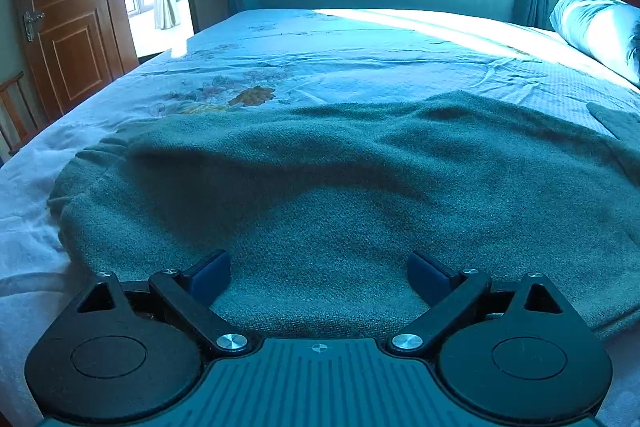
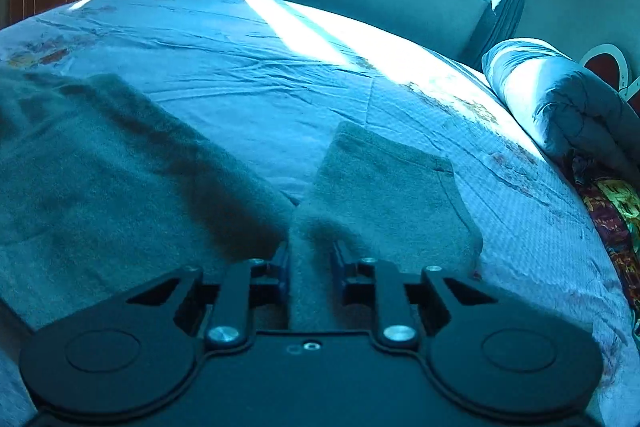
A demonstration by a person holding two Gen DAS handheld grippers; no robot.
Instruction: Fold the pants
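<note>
The grey-green pants (image 1: 320, 187) lie spread on the bed (image 1: 360, 39), filling the middle of the left wrist view. The left gripper (image 1: 319, 277) hovers at 6 o'clock, jaws wide apart, nothing between them. The right gripper (image 2: 310, 265) pinches a fold of one pant leg (image 2: 384, 187), which stretches toward 12 o'clock.

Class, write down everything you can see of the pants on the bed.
The pants are grey-green, of a fuzzy, knit-like fabric, spread rumpled across the floral sheet of the bed. In the right wrist view one leg end lies flat, its near edge bunched and pinched in the shut right gripper. The left gripper is open over the cloth, gripping nothing.
</note>
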